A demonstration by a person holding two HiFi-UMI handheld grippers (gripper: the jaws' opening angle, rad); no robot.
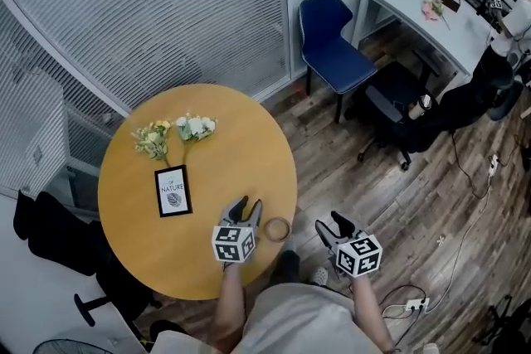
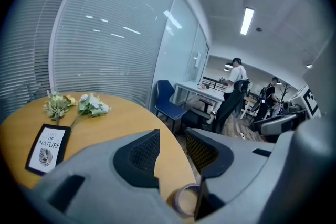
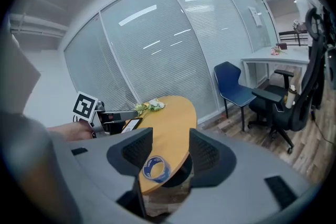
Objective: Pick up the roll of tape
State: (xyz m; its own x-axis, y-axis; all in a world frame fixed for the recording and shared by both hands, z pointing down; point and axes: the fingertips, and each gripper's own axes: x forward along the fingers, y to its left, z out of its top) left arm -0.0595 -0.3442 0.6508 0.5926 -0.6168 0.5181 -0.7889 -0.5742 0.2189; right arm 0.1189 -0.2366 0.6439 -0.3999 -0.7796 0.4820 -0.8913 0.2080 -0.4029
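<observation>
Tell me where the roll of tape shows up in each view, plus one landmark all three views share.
Head view: roll of tape low centre, by the round table's near edge.
Left gripper view: bottom centre, below the open jaws.
Right gripper view: low centre, seen between the open jaws.
Shared landmark: the blue chair.

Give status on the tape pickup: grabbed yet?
Done: nothing lifted; the roll of tape lies flat on the round table near its edge. In hand: both grippers empty, jaws apart; left gripper beside the roll, right gripper off the table, facing it. Remaining: close in, grip, lift.
</observation>
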